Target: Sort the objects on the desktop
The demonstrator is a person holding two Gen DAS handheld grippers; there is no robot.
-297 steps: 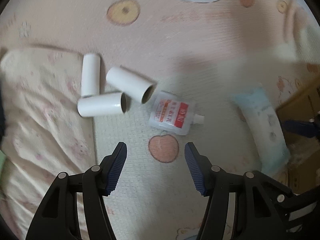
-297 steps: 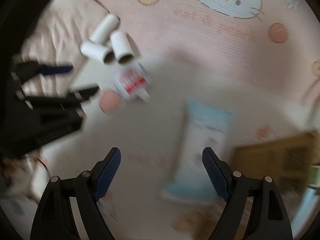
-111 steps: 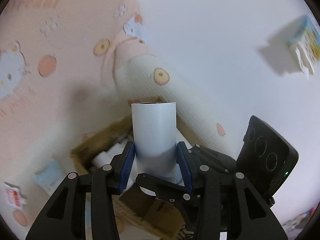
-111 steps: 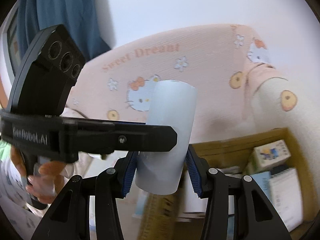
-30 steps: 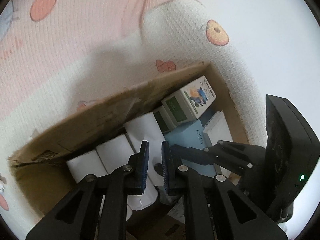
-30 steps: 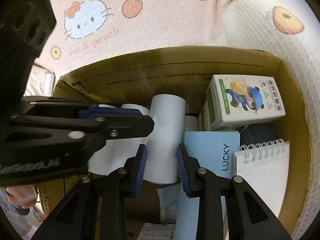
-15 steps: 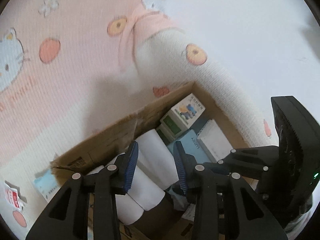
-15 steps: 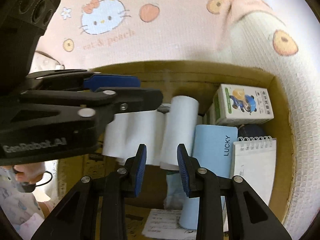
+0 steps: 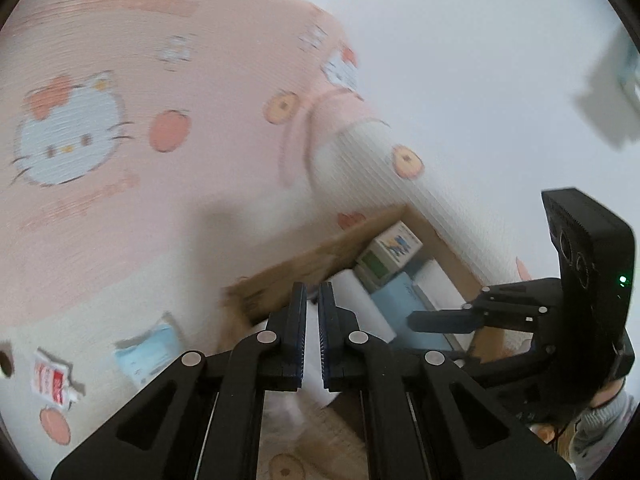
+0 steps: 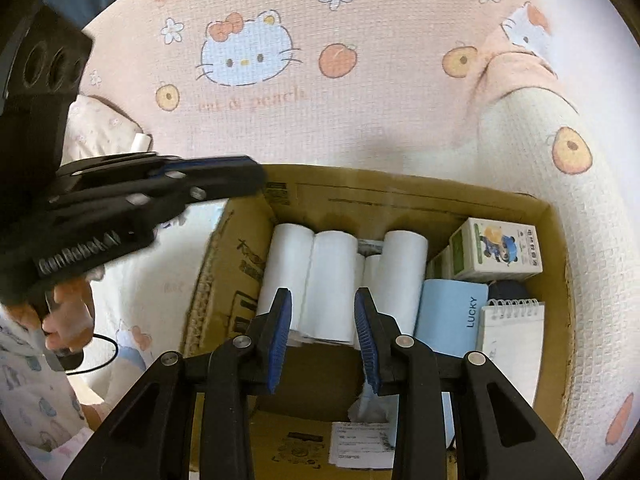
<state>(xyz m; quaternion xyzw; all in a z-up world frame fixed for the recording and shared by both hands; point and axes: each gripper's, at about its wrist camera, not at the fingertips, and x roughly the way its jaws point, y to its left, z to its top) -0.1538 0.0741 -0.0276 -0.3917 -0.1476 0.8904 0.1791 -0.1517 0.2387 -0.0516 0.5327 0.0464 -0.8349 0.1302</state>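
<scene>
A cardboard box sits on the pink Hello Kitty blanket and holds several white paper rolls side by side. My right gripper hangs above the rolls, open and empty. My left gripper is shut and empty, raised above the box's left edge; it also shows in the right wrist view. The box and a roll show in the left wrist view. A small clear bottle with a red label and a light blue pack lie on the blanket. One white roll lies far left.
The box also holds a cartoon-printed carton, a light blue LUCKY booklet, a spiral notepad and a printed paper slip. A rolled blanket borders the box on the right. A floral cloth lies far left.
Both grippers have lifted away from the box. The left jaws closed from a narrow gap to shut and swung left. The right jaws opened wider.
</scene>
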